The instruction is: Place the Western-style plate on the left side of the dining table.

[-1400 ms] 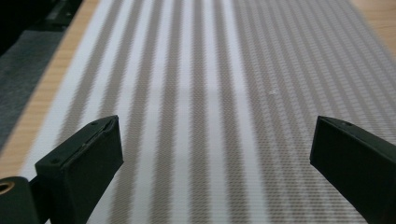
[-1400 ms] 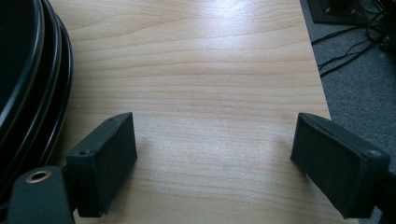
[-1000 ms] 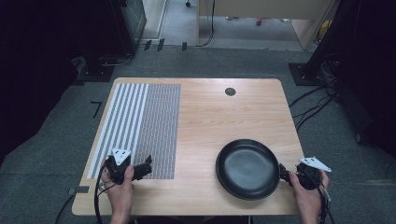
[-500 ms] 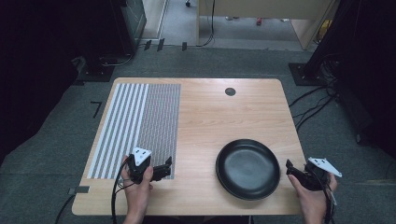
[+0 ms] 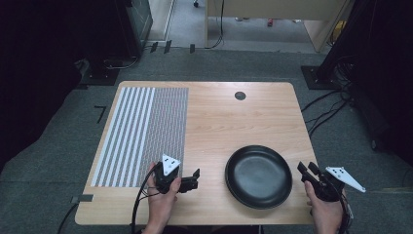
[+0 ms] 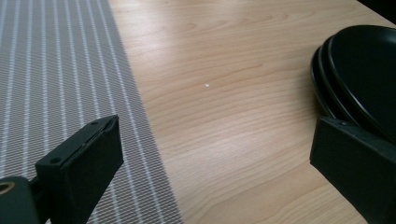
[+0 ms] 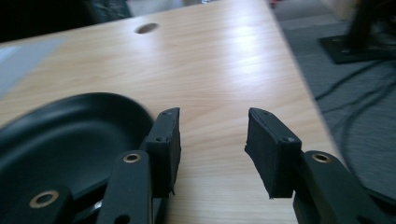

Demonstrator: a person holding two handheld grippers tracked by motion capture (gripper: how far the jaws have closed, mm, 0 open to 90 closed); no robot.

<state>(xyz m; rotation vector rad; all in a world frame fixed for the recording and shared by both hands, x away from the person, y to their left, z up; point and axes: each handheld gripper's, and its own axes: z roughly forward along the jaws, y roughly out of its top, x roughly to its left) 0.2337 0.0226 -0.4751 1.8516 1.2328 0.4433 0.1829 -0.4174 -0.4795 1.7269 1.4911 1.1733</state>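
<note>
A black plate lies on the wooden table near its front right. To the plate's left, my left gripper points at it with its jaws wide apart and nothing between them. In the left gripper view that gripper hovers over bare wood, with the plate just past its right jaw. My right gripper hangs just off the plate's right rim. Its jaws have just been closing. In the right gripper view they stand half apart over bare wood, holding nothing, with the plate to their left.
A grey and white striped placemat covers the table's left part and reaches the left jaw. A round cable hole sits near the far edge. Cables and stand bases lie on the carpet to the right of the table.
My left gripper has moved right from the placemat's front corner toward the plate. The right gripper has lifted slightly beside the plate's rim, and its jaws have narrowed.
</note>
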